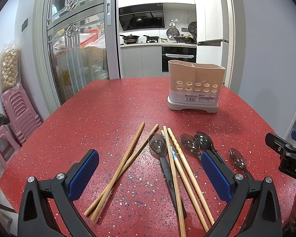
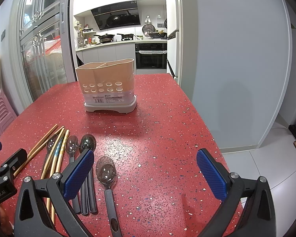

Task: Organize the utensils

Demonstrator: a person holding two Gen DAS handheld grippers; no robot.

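Table (image 1: 100, 106): red speckled top, bearing all below.
Holder (image 1: 195, 85): beige, two compartments, upright at far side.
Chopsticks (image 1: 126, 164): two crossed at left; three more (image 1: 179, 169) beside them, over one spoon (image 1: 157, 144).
Spoons (image 2: 105, 171): four, dark handles, lying right of chopsticks.
Left gripper (image 1: 150, 167): spread wide, holding nothing, above chopsticks.
Right gripper (image 2: 146, 167): spread wide, holding nothing, over bare tabletop right of spoons.
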